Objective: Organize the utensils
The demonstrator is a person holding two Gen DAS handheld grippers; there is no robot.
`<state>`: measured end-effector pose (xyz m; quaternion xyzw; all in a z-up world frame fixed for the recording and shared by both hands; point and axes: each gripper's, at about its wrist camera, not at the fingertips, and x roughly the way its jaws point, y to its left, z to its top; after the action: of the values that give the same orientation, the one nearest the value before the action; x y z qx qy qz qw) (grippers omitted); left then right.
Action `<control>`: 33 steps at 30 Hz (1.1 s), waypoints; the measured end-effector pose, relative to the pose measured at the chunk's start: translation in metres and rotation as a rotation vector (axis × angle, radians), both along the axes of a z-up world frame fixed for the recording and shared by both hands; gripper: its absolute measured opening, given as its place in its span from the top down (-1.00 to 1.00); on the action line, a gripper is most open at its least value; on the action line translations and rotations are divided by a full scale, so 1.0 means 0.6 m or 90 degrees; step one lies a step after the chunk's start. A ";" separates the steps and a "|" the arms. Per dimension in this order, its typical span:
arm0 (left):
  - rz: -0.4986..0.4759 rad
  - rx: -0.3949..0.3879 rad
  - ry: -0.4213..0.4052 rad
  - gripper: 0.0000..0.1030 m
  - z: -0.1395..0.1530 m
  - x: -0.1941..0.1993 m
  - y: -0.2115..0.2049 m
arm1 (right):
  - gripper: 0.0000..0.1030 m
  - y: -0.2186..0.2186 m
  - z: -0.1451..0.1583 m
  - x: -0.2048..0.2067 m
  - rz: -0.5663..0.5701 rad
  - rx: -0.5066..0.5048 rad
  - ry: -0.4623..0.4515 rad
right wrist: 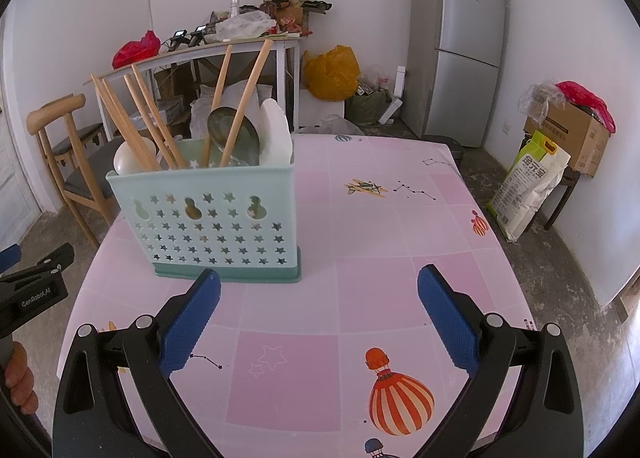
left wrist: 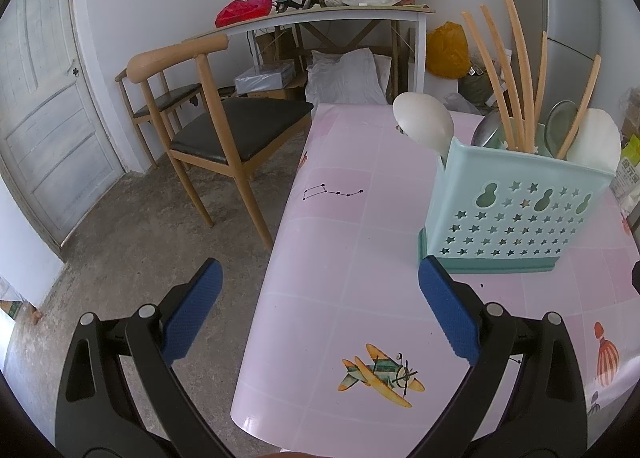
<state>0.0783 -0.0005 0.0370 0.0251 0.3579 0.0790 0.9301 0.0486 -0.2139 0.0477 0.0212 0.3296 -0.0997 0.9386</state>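
Note:
A light-green utensil holder (left wrist: 516,213) with star-shaped holes stands on the pink table (left wrist: 340,258). It holds several wooden chopsticks (left wrist: 516,69), white spoons (left wrist: 424,121) and metal spoons (left wrist: 560,125). It also shows in the right wrist view (right wrist: 216,217), with chopsticks (right wrist: 136,125) and a metal spoon (right wrist: 234,133) in it. My left gripper (left wrist: 320,314) is open and empty, near the table's left edge, in front of the holder. My right gripper (right wrist: 320,318) is open and empty over the table, in front of and right of the holder.
Wooden chairs (left wrist: 216,113) stand left of the table. A cluttered white desk (left wrist: 320,13) and a grey fridge (right wrist: 460,41) are at the back. A rice bag (right wrist: 528,185) and a cardboard box (right wrist: 572,133) sit on the right.

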 end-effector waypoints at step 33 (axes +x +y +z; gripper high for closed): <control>0.000 -0.004 0.004 -0.84 -0.003 0.000 0.003 | -0.87 0.001 -0.001 0.000 0.000 0.001 -0.001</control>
<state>0.0786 0.0011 0.0351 0.0227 0.3610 0.0776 0.9291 0.0484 -0.2134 0.0473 0.0217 0.3291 -0.0995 0.9388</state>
